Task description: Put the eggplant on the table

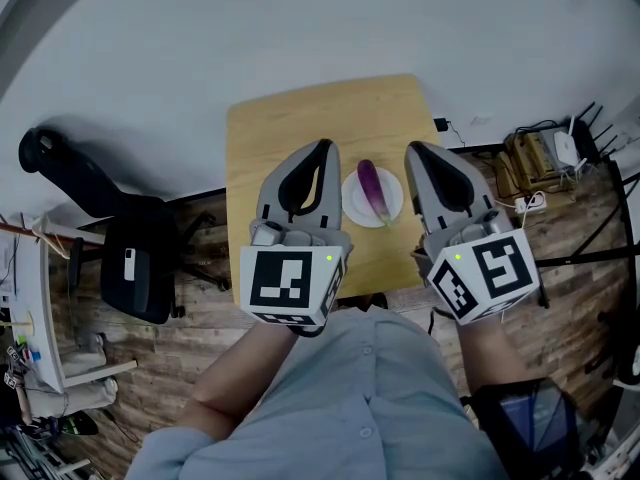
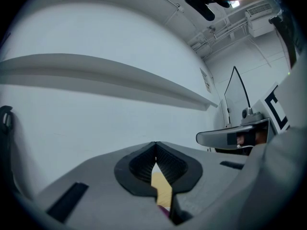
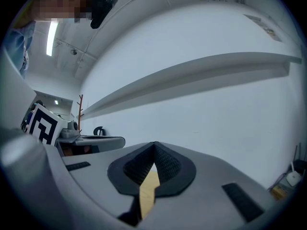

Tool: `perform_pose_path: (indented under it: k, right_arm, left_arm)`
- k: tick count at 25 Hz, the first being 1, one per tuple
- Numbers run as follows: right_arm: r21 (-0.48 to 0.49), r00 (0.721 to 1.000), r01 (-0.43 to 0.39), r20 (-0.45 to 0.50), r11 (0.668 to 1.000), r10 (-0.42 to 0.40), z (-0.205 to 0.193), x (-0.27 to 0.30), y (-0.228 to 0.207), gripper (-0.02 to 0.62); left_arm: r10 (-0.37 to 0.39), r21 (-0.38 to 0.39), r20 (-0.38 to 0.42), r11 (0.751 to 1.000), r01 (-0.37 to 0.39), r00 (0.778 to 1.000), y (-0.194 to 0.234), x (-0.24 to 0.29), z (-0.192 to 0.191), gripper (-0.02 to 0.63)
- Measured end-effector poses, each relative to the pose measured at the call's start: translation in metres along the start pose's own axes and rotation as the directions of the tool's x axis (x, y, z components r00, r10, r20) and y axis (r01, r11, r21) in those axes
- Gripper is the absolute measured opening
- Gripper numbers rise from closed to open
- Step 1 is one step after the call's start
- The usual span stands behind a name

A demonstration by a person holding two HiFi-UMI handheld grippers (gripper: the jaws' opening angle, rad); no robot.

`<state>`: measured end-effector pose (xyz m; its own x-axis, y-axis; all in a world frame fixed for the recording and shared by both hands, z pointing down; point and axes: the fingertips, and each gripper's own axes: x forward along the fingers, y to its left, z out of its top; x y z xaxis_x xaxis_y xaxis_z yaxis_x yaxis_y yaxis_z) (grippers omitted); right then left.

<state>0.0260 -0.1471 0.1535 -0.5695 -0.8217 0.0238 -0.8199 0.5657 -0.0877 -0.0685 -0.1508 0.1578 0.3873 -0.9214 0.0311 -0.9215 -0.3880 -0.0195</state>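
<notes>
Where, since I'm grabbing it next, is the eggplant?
Head view: the eggplant lies on the white plate on the wooden table, left of the right gripper.

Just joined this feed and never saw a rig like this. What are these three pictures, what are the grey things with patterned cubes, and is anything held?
No robot: a person holds a gripper in each hand. The head view looks down from the person's head; the grey pincers are the left gripper and right gripper, cubes included. The other two pictures look along each gripper's own jaws. Both are shut and hold nothing. On the wooden table, a purple eggplant lies on a white plate, not yet touched.
</notes>
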Motion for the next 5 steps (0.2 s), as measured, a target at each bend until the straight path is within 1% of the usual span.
perform_pose_path:
  k: [5]
  right_arm:
    - [-0.003,1.0,0.002,0.0,1.0,-0.002,-0.0019,0.0056,-0.0012,0.0]
  left_arm:
    - [-0.007,0.002,-0.003,1.0,0.007,1.0,0.0017,0.0043,-0.0022,0.006]
